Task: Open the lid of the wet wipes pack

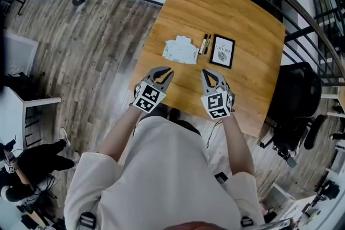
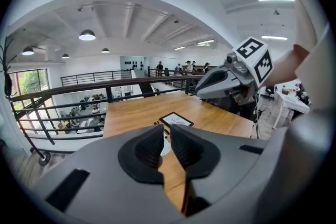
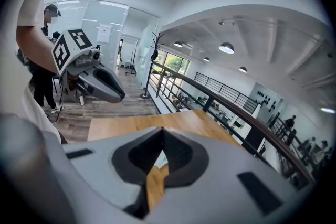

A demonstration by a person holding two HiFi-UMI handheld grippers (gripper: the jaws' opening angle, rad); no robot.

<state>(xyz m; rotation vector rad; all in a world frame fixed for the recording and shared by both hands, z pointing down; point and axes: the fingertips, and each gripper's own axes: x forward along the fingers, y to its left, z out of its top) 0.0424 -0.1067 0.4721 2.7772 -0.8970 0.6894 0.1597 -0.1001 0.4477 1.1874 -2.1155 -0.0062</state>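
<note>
Perhaps pens (image 1: 205, 43), frame (image 1: 222, 51) beside wipes pack (image 1: 180, 50)

The wet wipes pack (image 1: 180, 51), a soft packet in white and pale green, lies flat on the wooden counter (image 1: 242, 19), untouched.

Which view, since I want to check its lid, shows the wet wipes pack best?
The head view: the wet wipes pack lies whole and uncovered on the table. Each gripper view shows only a pale sliver of it.
</note>
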